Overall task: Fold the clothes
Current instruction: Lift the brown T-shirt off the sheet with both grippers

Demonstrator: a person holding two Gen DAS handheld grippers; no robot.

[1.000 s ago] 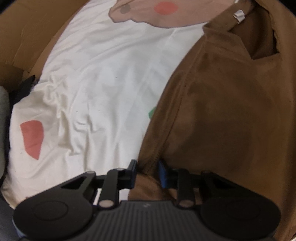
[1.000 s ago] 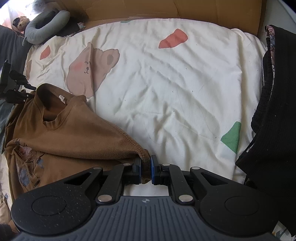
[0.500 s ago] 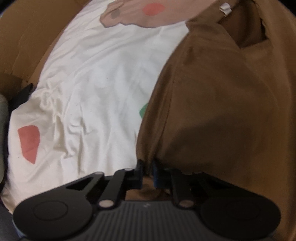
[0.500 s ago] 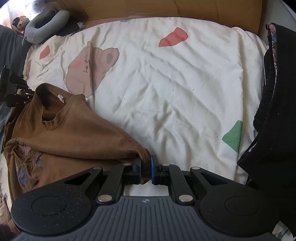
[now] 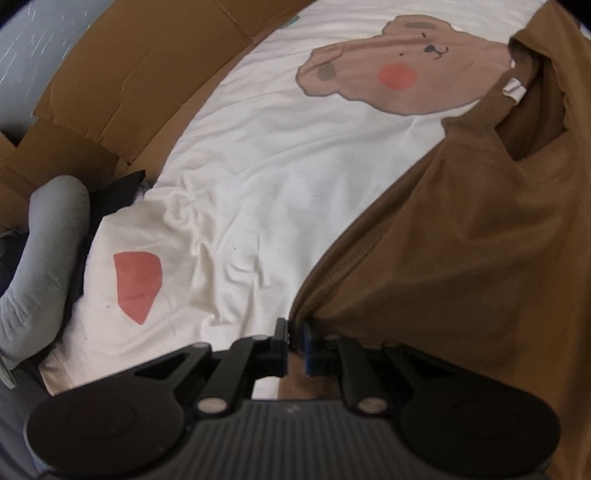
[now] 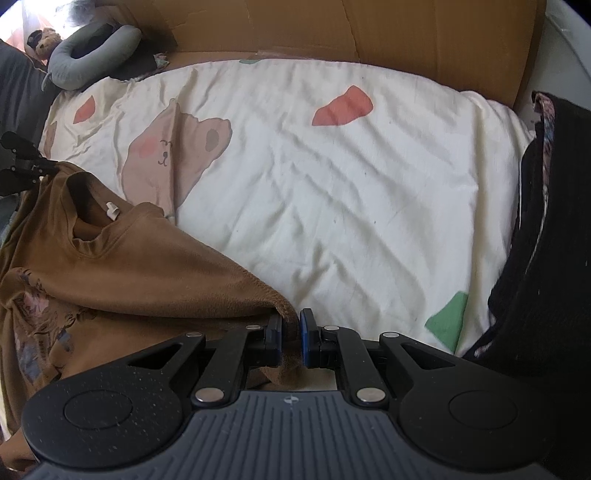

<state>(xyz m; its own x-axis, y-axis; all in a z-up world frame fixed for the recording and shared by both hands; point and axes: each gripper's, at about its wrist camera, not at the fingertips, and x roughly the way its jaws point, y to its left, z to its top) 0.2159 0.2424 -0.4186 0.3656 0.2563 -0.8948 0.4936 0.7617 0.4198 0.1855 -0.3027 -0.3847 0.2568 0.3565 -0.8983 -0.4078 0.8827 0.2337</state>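
At the far left a soft grey neck pillow (image 6: 86,51) curls at the edge of the bed, with brown cardboard (image 6: 406,33) standing flat along the back. The bed sheet (image 6: 332,192) is cream cotton, rumpled into shallow creases, printed with a brown bear face (image 5: 399,79), coral wedges and a green patch.

The brown t-shirt (image 6: 147,269) lies on the left part of the sheet, a soft, slightly fuzzy knit with a ribbed neckline, a small white label inside the collar and a faded print low on its front. The left gripper (image 5: 295,345) is clenched on a stitched edge of the t-shirt, the cloth rising from its black fingers in a taut fold. The right gripper (image 6: 291,338) pinches another hemmed corner between its blue-padded fingers, the fabric bunched there and draped back toward the collar.

At the right edge a heap of black knitted clothing (image 6: 546,258) sits on the sheet, hiding that side of the bed.
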